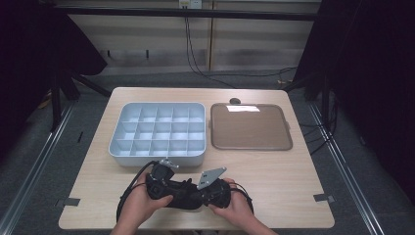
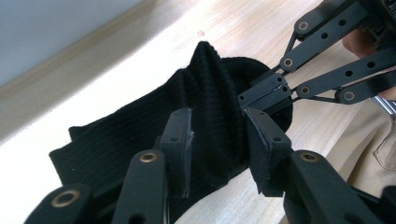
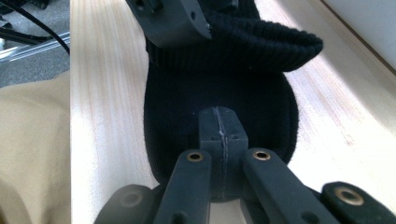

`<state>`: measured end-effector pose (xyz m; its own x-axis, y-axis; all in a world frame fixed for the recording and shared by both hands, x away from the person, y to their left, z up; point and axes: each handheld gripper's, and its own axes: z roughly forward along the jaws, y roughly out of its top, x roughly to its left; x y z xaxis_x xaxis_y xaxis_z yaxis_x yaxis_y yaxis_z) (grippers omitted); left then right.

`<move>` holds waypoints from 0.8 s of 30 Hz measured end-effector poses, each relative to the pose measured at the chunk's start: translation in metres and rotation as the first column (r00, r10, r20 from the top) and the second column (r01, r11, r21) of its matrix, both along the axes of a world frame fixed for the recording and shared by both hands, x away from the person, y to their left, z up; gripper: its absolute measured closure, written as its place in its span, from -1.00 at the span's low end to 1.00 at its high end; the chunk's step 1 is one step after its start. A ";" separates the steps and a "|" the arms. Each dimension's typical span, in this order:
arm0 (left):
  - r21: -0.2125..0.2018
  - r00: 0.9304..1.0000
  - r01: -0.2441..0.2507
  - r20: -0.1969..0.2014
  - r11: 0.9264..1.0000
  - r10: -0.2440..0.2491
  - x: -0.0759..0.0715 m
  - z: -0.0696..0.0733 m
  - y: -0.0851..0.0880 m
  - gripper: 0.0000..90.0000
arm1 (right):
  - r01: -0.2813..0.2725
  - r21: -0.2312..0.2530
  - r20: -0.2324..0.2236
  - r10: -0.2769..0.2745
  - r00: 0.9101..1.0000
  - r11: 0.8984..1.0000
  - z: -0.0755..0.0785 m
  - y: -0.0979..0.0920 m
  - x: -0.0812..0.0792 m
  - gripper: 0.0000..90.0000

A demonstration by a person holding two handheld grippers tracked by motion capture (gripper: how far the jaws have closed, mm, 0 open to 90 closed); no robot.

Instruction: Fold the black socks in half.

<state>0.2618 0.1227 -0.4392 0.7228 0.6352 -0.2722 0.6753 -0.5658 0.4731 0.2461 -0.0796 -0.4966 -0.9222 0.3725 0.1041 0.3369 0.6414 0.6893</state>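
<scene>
Black sock (image 2: 140, 140) at the table's (image 1: 293, 181) near edge: right gripper (image 3: 219, 135) pinches it, left gripper (image 2: 217, 140) straddles a fold, jaws apart. Beyond stand the compartment box (image 1: 157, 132) and brown tray (image 1: 250, 126).

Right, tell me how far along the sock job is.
Early, by the look of it. Done: the black sock lies bunched on the table at the near edge. In hand: the right gripper is shut, seemingly pinching the sock, while the left gripper stands open astride a raised fold. Left: the divided bin and the brown tray both hold nothing, so any putting away is not yet done.
</scene>
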 end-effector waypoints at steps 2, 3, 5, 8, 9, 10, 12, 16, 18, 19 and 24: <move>-0.001 1.000 -0.004 0.008 1.000 0.004 0.001 0.003 0.003 0.35 | 0.007 0.005 -0.003 -0.006 1.000 1.000 0.000 0.000 0.000 1.00; -0.010 1.000 -0.007 0.012 1.000 0.007 0.001 0.005 0.005 0.34 | 0.003 0.003 -0.001 -0.003 1.000 1.000 0.000 0.000 0.000 1.00; -0.015 1.000 -0.026 0.017 1.000 0.026 0.002 0.007 0.009 0.33 | 0.006 0.004 -0.005 -0.006 1.000 1.000 0.000 0.000 0.000 1.00; -0.024 0.998 -0.050 0.023 0.998 0.051 0.004 0.011 0.018 0.26 | 0.006 0.004 -0.004 -0.006 1.000 1.000 0.000 0.000 0.000 1.00; -0.024 0.998 -0.050 0.023 0.998 0.051 0.004 0.011 0.018 0.25 | 0.006 0.004 -0.004 -0.006 1.000 1.000 0.000 0.000 0.000 1.00; -0.039 0.997 -0.067 0.023 0.997 0.067 0.004 0.012 0.023 0.22 | 0.004 0.003 0.000 -0.004 1.000 1.000 0.000 0.000 0.000 1.00; -0.036 0.997 -0.076 0.026 0.996 0.077 0.004 0.014 0.027 0.21 | 0.004 0.004 -0.001 -0.004 1.000 1.000 0.000 0.000 0.000 1.00; -0.033 0.994 -0.106 0.023 0.994 0.107 0.007 0.012 0.036 0.16 | 0.004 0.002 -0.001 -0.004 1.000 1.000 0.000 0.001 0.000 1.00; -0.023 0.991 -0.133 0.023 0.991 0.133 0.008 0.010 0.039 0.15 | 0.003 0.003 -0.001 -0.003 1.000 1.000 0.000 0.001 0.000 1.00; -0.014 0.989 -0.143 0.022 0.990 0.143 0.009 0.008 0.042 0.14 | 0.003 0.002 -0.002 -0.003 1.000 1.000 0.000 0.001 0.000 1.00; 0.023 0.981 -0.193 0.007 0.981 0.192 0.013 -0.003 0.053 0.11 | 0.002 0.002 -0.002 -0.002 1.000 1.000 0.000 0.001 0.000 1.00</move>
